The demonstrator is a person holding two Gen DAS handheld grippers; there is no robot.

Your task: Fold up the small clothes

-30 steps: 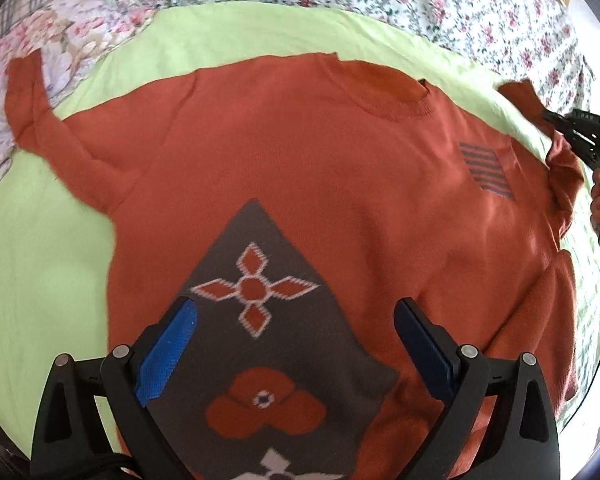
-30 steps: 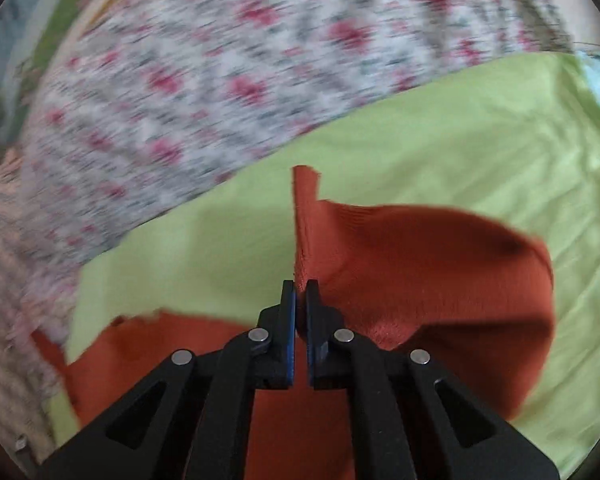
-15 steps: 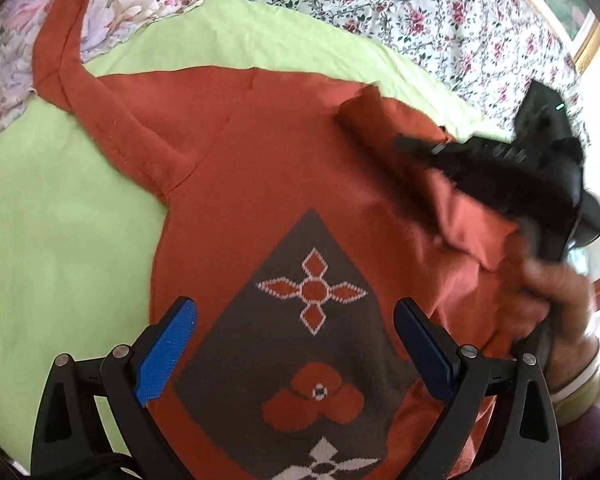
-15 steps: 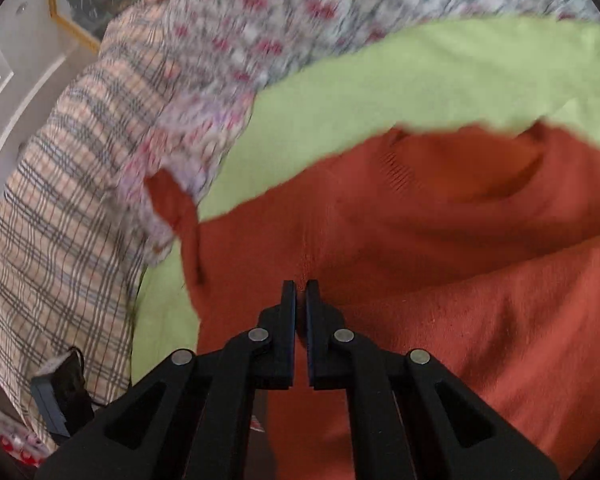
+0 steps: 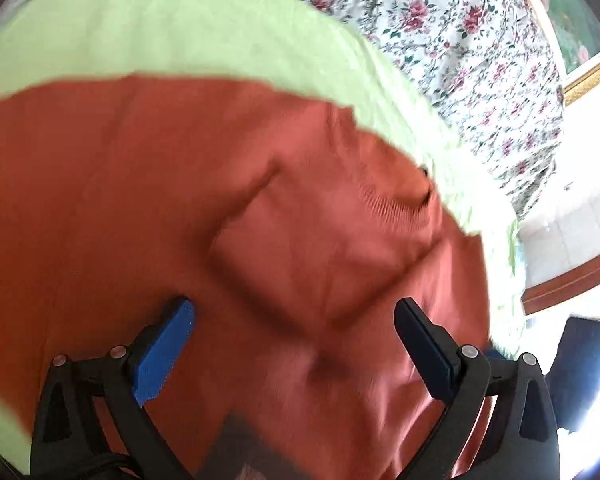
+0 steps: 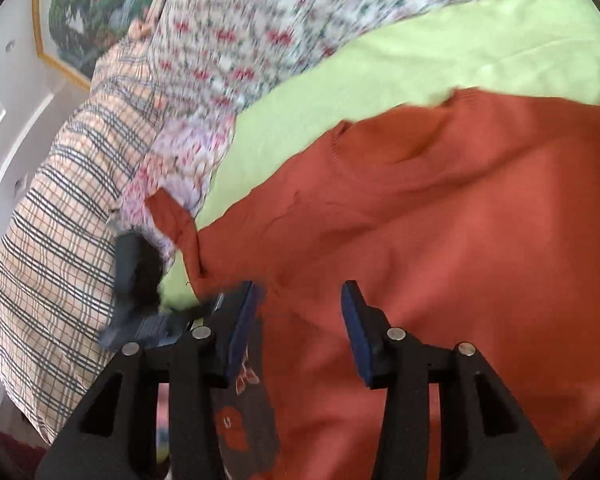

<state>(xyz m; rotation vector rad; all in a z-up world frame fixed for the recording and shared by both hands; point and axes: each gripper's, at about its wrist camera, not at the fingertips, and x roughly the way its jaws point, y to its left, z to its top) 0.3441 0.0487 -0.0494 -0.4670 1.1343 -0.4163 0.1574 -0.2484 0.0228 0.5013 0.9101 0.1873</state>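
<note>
While opening, right claw (image 6: 300,308) empty above sweater (image 6: 440,240).

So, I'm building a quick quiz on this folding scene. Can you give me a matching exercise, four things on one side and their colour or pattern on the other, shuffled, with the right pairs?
Things:
1. sweater
2. sheet under the sweater
3. bedspread
4. pillow

Colour or pattern:
A. checked beige with dark lines
B. plain light green
C. rust orange
D. white with red flowers

Right pairs: 1-C, 2-B, 3-D, 4-A
</note>
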